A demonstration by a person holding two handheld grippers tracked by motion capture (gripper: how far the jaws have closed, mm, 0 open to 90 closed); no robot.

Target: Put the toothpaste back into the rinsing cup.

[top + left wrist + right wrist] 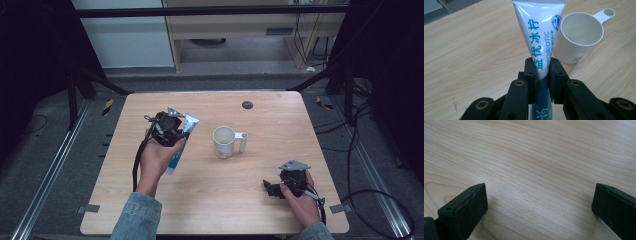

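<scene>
Toothpaste tube: white and teal, printed with Chinese characters and the word PROBIOTIC. Clamped between the two black jaws of the left claw, which pinch it across its width somewhere around mid-length; the flat crimped end points away from the claw. In the high view the tube sits over the left half of the bench, nearer the far edge than the near one, its teal lower part running down past the person's left hand. Whether the lower end touches the bench is hard to judge from above; it looks lifted.

Left claw: clenched on the tube, held in the left hand, denim sleeve at the near edge.

White cup: upright, empty, with a side handle pointing toward the right edge. Stands near the bench middle, just right of the tube and apart from it. In the left gripper view the cup sits just beyond the tube's far end.

Right claw: low over the near right corner of the bench, held in the right hand. Its own view shows the jaws spread wide, released, bare wood between them.

Bench: light wood grain. Small dark round mark close to the far edge.
</scene>
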